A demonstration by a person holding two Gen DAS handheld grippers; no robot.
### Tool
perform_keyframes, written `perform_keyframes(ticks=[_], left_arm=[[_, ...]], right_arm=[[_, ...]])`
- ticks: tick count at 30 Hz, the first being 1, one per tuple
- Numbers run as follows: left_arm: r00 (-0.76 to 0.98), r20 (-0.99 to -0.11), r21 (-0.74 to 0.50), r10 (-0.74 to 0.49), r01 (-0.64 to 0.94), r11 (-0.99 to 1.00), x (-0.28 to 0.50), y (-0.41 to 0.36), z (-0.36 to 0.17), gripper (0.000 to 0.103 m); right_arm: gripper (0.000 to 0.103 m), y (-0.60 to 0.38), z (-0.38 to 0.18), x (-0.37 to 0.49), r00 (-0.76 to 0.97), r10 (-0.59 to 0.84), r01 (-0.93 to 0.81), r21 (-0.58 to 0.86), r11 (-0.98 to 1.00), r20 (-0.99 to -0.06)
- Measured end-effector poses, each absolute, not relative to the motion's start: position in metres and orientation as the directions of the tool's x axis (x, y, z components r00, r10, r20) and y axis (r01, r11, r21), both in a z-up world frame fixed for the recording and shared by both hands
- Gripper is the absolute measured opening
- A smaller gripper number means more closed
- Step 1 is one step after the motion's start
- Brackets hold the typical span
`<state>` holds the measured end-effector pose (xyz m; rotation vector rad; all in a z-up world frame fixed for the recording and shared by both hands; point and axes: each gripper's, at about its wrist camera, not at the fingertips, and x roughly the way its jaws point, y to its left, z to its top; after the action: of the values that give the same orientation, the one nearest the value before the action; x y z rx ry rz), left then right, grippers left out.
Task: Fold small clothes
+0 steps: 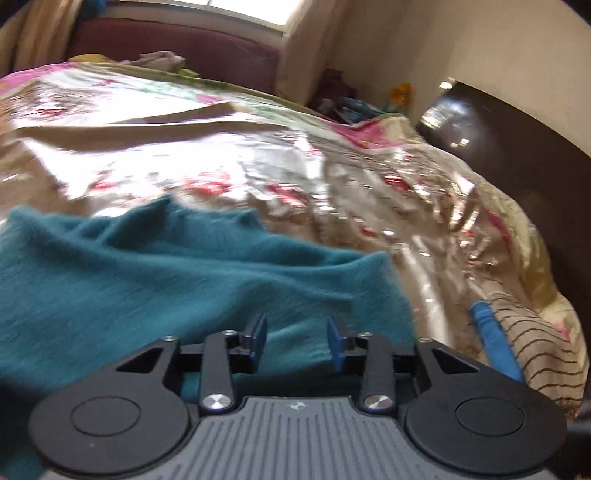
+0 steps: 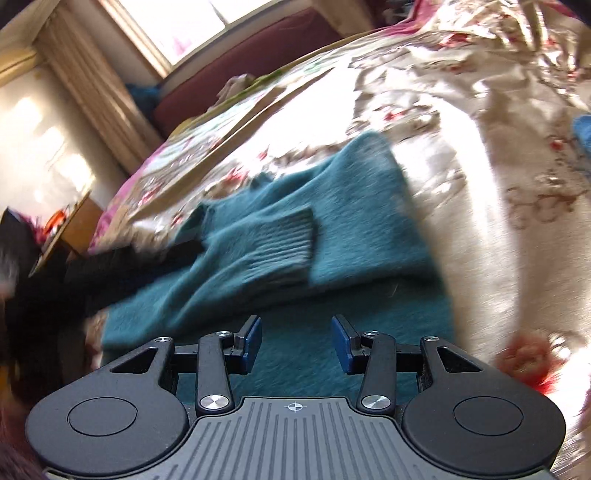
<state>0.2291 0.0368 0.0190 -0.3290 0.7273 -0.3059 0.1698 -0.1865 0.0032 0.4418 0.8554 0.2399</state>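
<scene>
I see a teal sweater [image 2: 354, 221] on a floral bedspread [image 1: 229, 162] under a sunlit window [image 2: 192, 22]; my left gripper [image 1: 297, 341] and right gripper [image 2: 296, 343] fingers hang released, holding nothing.

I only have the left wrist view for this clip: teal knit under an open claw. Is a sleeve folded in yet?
Observer: Yes. In the right wrist view a sleeve with a ribbed cuff lies across the teal sweater.
Operator: Is the right claw holding it?
Observer: No, the right claw is open over the sweater's near part, gripping nothing.
Operator: Anything else on that side?
Observer: A dark shape overlaps the sweater's left edge; too blurred to identify.
</scene>
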Motion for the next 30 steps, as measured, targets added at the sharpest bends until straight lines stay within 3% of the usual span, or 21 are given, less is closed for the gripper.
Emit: perform_keyframes(ticks=[6,12,16,27,29,30], left_arm=[[0.739,-0.633,-0.341,-0.231,0.002,0.94,0.201,0.108,0.011,0.047],[0.752,-0.653,-0.233,-0.094,-0.081,0.969,0.186,0.149,0.002,0.05],[0.751,-0.655,-0.206,-0.081,-0.075,0.976,0.184,0.156,-0.003,0.051],[0.769,-0.637,-0.137,-0.046,-0.055,0.989,0.182,0.148,-0.004,0.059],[0.77,-0.637,-0.131,-0.044,-0.053,0.99,0.184,0.146,-0.003,0.06],[0.77,-0.637,-0.132,-0.045,-0.051,0.99,0.184,0.145,-0.002,0.06]], right_arm=[[0.042,-0.193,0.005,0.195,0.66,0.363,-0.022,0.466,0.885,-0.658],[0.044,-0.186,-0.008,0.24,0.624,0.343,0.008,0.444,0.896,-0.702],[0.051,-0.176,-0.016,0.258,0.602,0.339,0.012,0.433,0.901,-0.723],[0.051,-0.162,-0.025,0.274,0.571,0.402,-0.038,0.467,0.884,-0.716],[0.041,-0.163,-0.025,0.276,0.573,0.405,-0.035,0.472,0.881,-0.713],[0.028,-0.164,-0.024,0.278,0.571,0.405,-0.035,0.472,0.881,-0.714]])
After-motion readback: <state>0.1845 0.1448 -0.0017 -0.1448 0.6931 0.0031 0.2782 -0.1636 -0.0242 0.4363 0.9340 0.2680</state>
